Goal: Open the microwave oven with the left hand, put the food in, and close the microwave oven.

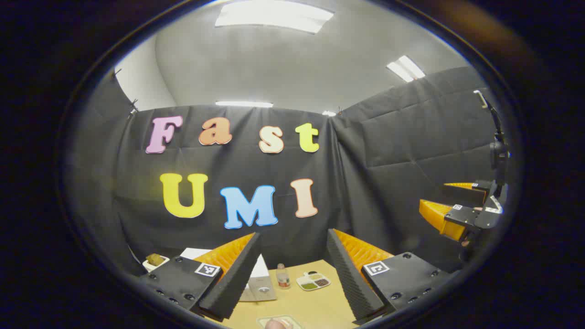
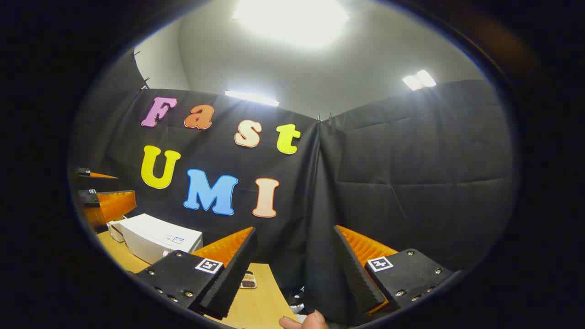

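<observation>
In the left gripper view the left hand-held gripper [image 1: 288,274] is held up above the bench [image 1: 315,306], its two orange-and-black fingers spread wide apart with nothing between them. Each finger base carries a square black-and-white marker tag; no brand name or readable writing shows on them. Between and behind the fingers lies the white microwave oven [image 1: 258,274], mostly hidden by the left finger, so whether its door is open cannot be told. Just right of it stands a small clear bottle with a red label [image 1: 283,277], the label too small to read. Right of the bottle sits a white divided tray [image 1: 313,281] with green and brown contents. On the far left of the bench a small white dish [image 1: 155,261] holds a brownish piece of food. At the near edge a plate [image 1: 279,322] is partly cut off. High at the right, the other gripper shows with its fingers apart.

In the right gripper view the right hand-held gripper [image 2: 292,274] also has its fingers spread wide, empty. The microwave oven [image 2: 160,237] sits at the left on the bench [image 2: 251,306], a small label on its top too blurred to read. The divided tray [image 2: 248,281] peeks out beside the left finger. A fingertip [image 2: 304,322] shows at the bottom edge.
</observation>
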`<state>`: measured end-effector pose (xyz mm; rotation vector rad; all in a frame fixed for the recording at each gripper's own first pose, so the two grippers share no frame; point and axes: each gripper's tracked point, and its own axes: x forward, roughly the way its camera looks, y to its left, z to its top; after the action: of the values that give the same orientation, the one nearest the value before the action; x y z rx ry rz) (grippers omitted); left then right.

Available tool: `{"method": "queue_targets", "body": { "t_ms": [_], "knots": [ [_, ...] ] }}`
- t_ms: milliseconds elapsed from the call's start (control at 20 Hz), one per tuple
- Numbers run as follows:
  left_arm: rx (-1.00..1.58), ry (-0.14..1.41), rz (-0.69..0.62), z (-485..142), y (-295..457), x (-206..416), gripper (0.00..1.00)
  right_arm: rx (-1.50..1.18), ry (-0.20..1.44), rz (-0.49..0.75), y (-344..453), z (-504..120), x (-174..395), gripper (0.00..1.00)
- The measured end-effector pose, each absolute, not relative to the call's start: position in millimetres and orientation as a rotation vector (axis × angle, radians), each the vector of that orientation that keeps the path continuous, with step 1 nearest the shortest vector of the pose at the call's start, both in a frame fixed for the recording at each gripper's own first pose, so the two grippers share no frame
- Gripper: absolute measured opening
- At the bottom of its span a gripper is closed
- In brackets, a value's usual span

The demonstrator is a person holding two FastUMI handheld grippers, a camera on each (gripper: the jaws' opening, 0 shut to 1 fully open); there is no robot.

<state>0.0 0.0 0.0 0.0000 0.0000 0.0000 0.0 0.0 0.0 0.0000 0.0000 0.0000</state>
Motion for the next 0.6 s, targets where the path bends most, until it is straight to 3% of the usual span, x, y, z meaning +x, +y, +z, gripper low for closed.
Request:
{"method": "queue_targets", "body": {
  "t_ms": [250, 600],
  "knots": [
    [-0.009, -0.015, -0.023, 4.3, -19.9, 17.3, 0.97, -0.014, 0.018, -0.089, -30.7, -6.7, 3.7, 0.99],
    [-0.008, -0.018, -0.004, 7.5, -19.5, 18.9, 0.96, 0.055, 0.024, -0.080, -29.1, -3.8, 9.6, 0.99]
  ]
}}
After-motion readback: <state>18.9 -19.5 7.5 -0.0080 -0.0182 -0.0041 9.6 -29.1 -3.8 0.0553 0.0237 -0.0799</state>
